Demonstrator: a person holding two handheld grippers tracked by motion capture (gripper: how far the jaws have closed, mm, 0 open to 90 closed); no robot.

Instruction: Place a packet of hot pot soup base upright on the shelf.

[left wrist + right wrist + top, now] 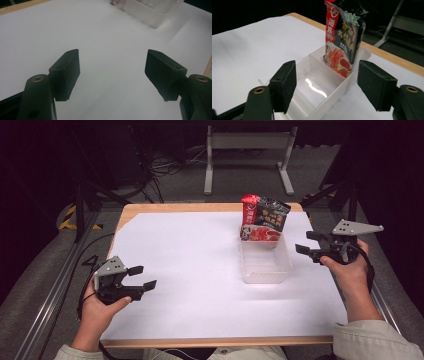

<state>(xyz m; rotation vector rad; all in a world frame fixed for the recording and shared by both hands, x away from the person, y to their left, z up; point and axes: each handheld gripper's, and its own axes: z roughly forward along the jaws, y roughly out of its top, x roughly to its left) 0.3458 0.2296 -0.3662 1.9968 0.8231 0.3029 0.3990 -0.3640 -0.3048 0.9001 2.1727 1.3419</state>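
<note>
high view: the red and black printed snack pouch (263, 219) stands upright in the far compartment of the clear plastic rectangular bin (265, 265) on the white-covered surface (190, 270); right hand-held gripper (306, 246) just beside the bin, gaping, empty. left gripper view: left hand-held gripper (112, 72) wide apart, holding nothing. right gripper view: pouch leans against the bin's end wall.

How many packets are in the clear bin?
1: a red-and-black packet stands upright in the far compartment of the bin; the near compartment is empty.
</note>
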